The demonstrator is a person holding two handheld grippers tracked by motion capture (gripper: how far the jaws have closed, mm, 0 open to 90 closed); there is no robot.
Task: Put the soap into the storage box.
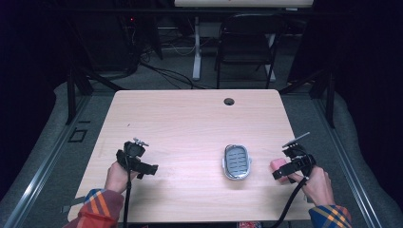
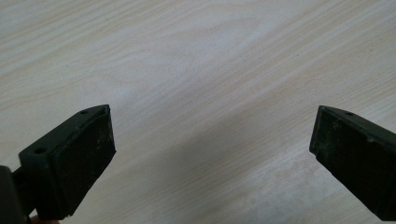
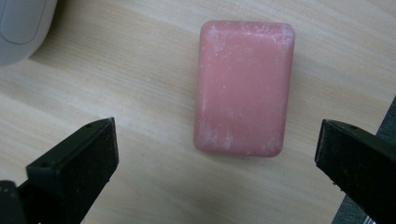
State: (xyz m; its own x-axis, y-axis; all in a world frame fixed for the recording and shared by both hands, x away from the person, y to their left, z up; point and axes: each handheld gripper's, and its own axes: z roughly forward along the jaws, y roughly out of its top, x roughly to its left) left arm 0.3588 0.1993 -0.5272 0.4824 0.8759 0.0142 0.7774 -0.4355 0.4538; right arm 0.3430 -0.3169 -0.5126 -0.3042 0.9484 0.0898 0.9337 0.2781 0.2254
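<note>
Under right gripper (image 3: 217,154): pink soap (image 3: 243,87) | soap dish (image 3: 21,25) cut off

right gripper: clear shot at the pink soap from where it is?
Probably yes. The right gripper hangs over the pink soap with jaws wide open; bare table surrounds the bar, and the soap dish lies well aside.

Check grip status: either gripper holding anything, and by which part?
Nothing held. Right gripper is open over the pink soap bar, fingers clear of it. Left gripper is open above bare table.
</note>
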